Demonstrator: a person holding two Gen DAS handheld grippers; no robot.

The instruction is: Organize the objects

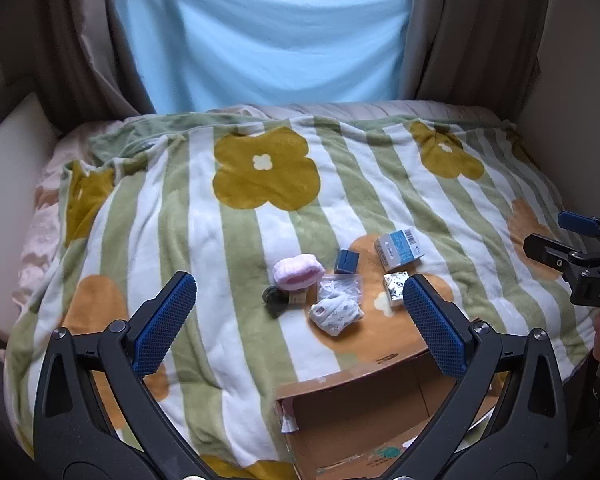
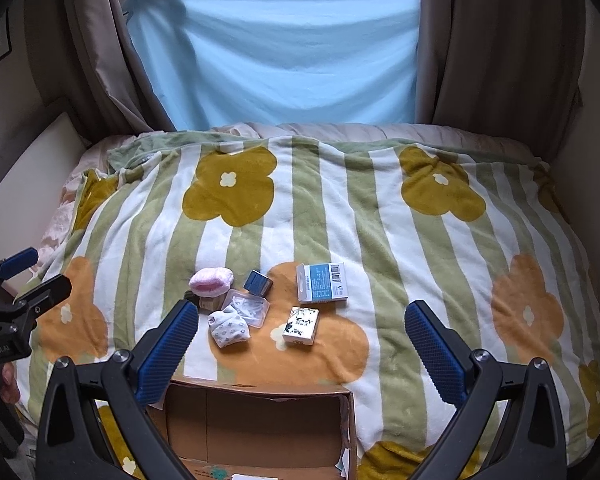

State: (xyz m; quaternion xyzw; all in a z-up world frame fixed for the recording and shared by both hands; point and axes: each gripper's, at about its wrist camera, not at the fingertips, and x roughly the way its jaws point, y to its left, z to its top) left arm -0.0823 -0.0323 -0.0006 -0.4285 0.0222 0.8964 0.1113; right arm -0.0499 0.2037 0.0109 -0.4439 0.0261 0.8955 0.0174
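Clutter for sorting sits in one loose cluster on the blanket [image 2: 340, 208] of a bed, just beyond a cardboard box [image 2: 260, 420] that lies at the near edge with its open top facing up. Box appears nearly empty, a few scraps of paper at the bottom; likely the destination, so nothing seems packed yet.

Cluster, left to right in the right wrist view: pink puff [image 2: 211, 281] resting partly on a small dark item I cannot identify; folded sock [image 2: 228, 326] just nearer; clear pouch [image 2: 247, 306] touching the sock; blue cube [image 2: 259, 282] behind the pouch; blue-white carton [image 2: 322, 282] lying flat, barcode up; printed pack [image 2: 301, 325] beside the box's far rim, slightly apart from the rest.

Left tongs [image 1: 300, 320] spread wide, holding nothing, hovering above the box and aimed at the sock and pouch. Right tongs [image 2: 302, 344] likewise wide and empty, centred on the printed pack. Each is visible at the edge of the other's view, well apart.

Judgement: start of task, both tongs pre-opened for a first pick. Soft bedding will give under pressure; flat carton and pouch may be hard to pinch without snagging blanket pile.
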